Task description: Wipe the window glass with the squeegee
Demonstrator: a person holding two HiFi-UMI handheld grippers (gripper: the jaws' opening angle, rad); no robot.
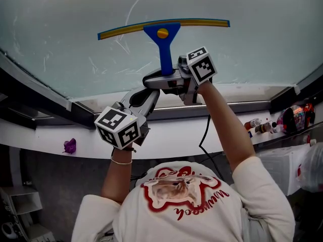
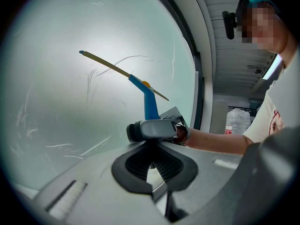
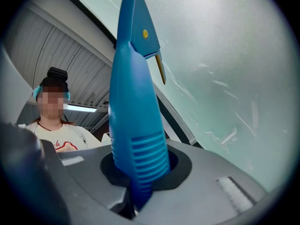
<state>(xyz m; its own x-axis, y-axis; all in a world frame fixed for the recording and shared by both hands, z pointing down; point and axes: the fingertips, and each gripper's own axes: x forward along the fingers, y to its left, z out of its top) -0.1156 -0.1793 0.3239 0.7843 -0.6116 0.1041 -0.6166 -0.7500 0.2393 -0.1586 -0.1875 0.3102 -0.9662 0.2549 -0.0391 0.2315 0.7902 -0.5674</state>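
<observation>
The squeegee [image 1: 165,44] has a blue handle and a long yellow-and-blue blade [image 1: 126,30] lying flat against the window glass [image 1: 252,49]. My right gripper [image 1: 167,80] is shut on the lower, ribbed end of the handle [image 3: 138,144], which rises straight out of its jaws. Just below and left of it, my left gripper [image 1: 150,92] holds nothing, jaws together. In the left gripper view the squeegee [image 2: 150,102] stands beyond the right gripper's grey body [image 2: 154,129]. The left gripper [image 2: 152,167] touches neither. Thin streaks mark the glass [image 2: 56,102].
A dark window frame [image 1: 30,92] and a white sill [image 1: 45,132] run below the glass. A purple object [image 1: 69,145] sits on the sill at left, small bottles [image 1: 260,126] at right. A black cable [image 1: 204,135] hangs from the right gripper. White bags [image 1: 303,170] lie at lower right.
</observation>
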